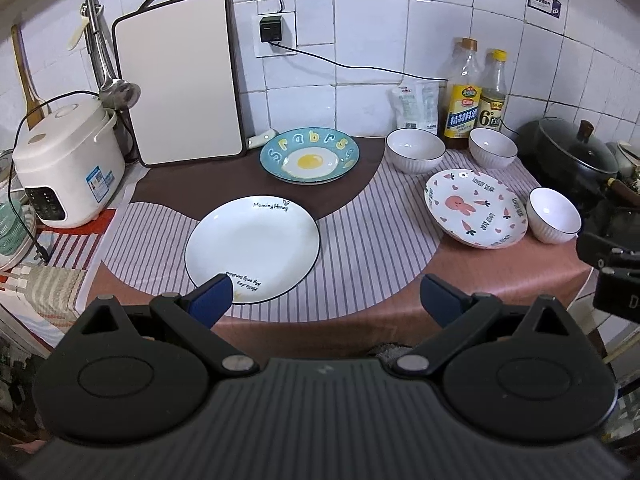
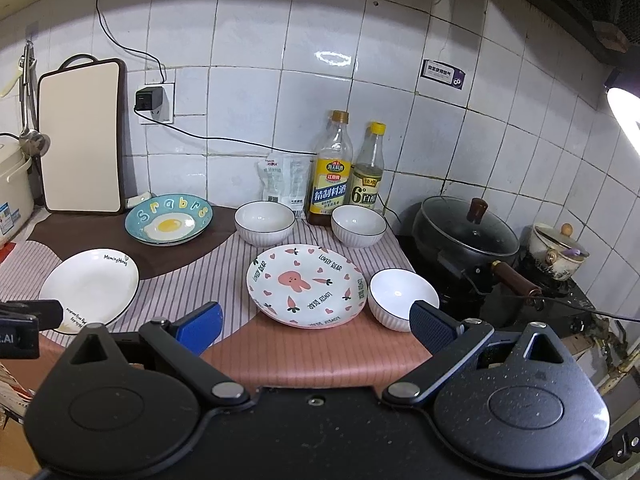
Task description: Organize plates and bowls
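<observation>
Everything sits on one cloth-covered counter [image 1: 360, 240], and the white plate [image 1: 252, 250] with the dark rim is the biggest piece on it, so take that as the marker. It lies flat near the front edge. Behind it, toward the tiled wall, is the blue plate [image 1: 310, 156] painted with a fried egg; it seems to rest on a second plate, though I can't be sure. To the right of the white plate, well apart, lies the pink rabbit plate [image 2: 307, 286]. Three white ribbed bowls stand separately: one touching or just beside the rabbit plate's right edge [image 2: 402, 298], and two further back, [image 2: 265, 222] and [image 2: 359, 225], in front of the bottles [image 2: 332, 172].

The left gripper [image 1: 326, 296] hangs over the near rim of the white plate with its blue fingers spread wide and nothing between them. The right gripper [image 2: 316, 322] is likewise wide open and empty, in front of the rabbit plate and the nearest bowl.

These look like glazed ceramic: stiff, fairly heavy, slick and quick to chip. I'd pinch a plate across its raised rim, one finger slid under the lip, and a bowl over its wall. They should be set down gently when stacking.
</observation>
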`<state>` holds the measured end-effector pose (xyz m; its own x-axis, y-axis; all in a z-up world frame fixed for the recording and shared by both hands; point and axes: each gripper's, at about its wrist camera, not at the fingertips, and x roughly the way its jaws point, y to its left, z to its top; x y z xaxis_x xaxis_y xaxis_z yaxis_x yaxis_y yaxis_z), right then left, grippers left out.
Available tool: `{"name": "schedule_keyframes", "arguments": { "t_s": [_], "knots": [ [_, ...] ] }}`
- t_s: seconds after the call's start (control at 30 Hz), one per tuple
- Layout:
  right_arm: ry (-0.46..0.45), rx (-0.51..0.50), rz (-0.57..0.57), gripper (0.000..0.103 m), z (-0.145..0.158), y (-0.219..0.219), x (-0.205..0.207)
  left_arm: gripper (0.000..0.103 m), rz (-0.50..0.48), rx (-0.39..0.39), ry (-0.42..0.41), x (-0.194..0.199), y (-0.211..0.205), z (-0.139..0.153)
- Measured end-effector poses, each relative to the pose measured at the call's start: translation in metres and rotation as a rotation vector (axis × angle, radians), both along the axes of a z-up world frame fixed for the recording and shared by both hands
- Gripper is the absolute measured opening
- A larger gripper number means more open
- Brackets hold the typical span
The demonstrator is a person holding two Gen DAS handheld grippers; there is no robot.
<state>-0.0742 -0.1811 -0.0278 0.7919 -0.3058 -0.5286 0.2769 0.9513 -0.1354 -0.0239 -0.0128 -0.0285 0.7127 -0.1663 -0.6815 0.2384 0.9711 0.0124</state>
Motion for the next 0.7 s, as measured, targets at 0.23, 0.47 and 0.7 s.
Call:
{"name": "schedule_keyframes", "arguments": {
  "t_s": [0.23,0.47,0.7],
  "knots": [
    [0.010,-0.005,0.004,0.101,-0.003,0.001,0.001,0.101,0.008,-0.013,0.007,0.001,0.004,-0.002],
    [0.012,-0.006,0.013,0.101,-0.006,0.002,0.005,0.102,0.018,-0.022,0.013,0.004,0.006,-0.005],
    [-0.054,-0.008,0.078,0.101,-0.009,0.011,0.008,0.101,-0.010,-0.050,-0.001,0.011,0.016,-0.004]
  ]
}}
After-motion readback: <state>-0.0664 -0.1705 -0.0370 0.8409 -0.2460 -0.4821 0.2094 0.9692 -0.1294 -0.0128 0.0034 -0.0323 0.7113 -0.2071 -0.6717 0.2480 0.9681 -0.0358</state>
